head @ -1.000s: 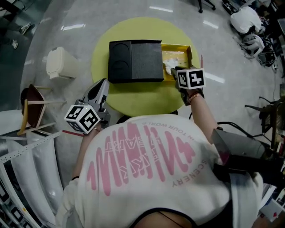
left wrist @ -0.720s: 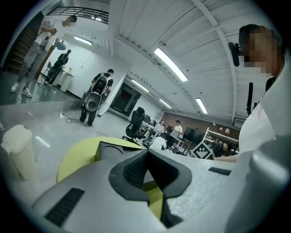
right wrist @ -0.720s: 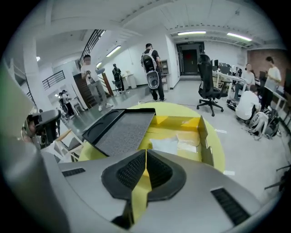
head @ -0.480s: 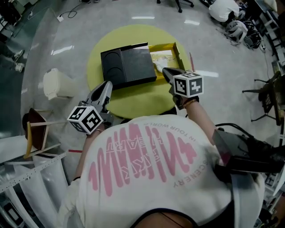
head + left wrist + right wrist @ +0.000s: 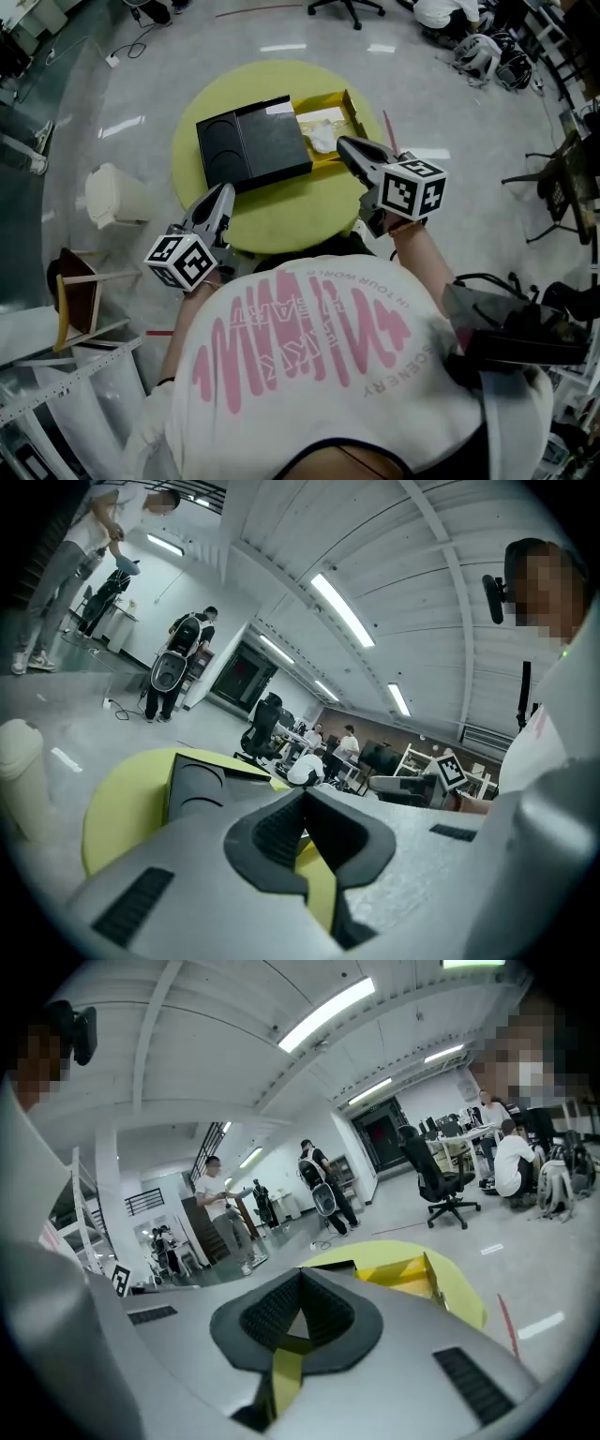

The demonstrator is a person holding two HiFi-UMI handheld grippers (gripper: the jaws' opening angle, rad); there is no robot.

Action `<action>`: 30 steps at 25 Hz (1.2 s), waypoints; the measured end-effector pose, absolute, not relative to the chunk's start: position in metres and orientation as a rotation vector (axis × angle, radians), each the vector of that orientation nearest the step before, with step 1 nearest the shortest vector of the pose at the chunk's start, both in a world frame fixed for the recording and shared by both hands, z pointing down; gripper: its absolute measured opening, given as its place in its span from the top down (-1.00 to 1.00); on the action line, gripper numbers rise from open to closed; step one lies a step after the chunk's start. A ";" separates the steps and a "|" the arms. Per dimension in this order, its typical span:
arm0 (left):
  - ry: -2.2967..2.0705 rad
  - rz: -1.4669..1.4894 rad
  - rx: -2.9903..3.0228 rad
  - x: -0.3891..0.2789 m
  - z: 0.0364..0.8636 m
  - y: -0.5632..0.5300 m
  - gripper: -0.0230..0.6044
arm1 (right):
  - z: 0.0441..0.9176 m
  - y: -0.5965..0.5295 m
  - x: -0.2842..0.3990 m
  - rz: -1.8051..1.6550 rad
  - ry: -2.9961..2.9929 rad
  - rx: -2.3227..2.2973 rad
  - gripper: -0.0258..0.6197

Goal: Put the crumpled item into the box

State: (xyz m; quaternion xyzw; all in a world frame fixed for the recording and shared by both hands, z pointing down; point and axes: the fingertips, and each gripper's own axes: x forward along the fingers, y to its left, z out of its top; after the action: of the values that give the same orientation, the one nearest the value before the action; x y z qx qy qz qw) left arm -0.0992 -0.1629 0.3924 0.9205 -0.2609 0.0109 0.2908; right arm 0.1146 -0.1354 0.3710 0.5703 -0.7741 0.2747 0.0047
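A white crumpled item (image 5: 322, 139) lies inside the open yellow box (image 5: 350, 111) on the round yellow table (image 5: 281, 211). A black lid (image 5: 251, 143) rests against the box's left side. My right gripper (image 5: 343, 143) hovers just in front of the box's near right corner, shut and empty, apart from the item. The right gripper view shows its jaws (image 5: 300, 1276) closed, with the yellow box (image 5: 412, 1269) beyond them. My left gripper (image 5: 226, 191) hangs over the table's near left edge, shut and empty. In the left gripper view its jaws (image 5: 303, 795) meet, and the black lid (image 5: 202, 778) lies ahead.
A white bin (image 5: 114, 196) stands on the floor left of the table, with a wooden stool (image 5: 71, 292) nearer me. Office chairs and bags (image 5: 483, 49) crowd the far right. People stand across the room (image 5: 221, 1211). A thin red strip (image 5: 386, 129) lies right of the table.
My right gripper has pulled back out of the yellow box toward me and closed its jaws; the crumpled item stays in the box. The left gripper has barely moved.
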 end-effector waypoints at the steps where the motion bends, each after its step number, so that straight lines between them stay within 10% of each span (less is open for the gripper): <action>1: -0.698 0.030 2.453 -0.097 0.392 -0.160 0.90 | 0.366 -0.133 0.117 0.847 -2.436 1.793 0.90; 30: -0.959 -0.103 2.332 -0.019 0.378 -0.013 0.90 | 0.380 -0.020 0.192 0.806 -2.509 1.475 0.90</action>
State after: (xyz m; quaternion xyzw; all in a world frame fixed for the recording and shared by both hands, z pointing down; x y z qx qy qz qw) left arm -0.0189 -0.0129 0.3782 0.8802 -0.3621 -0.0391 0.3042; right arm 0.1921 -0.0201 0.3805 0.4875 -0.8293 0.2663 0.0606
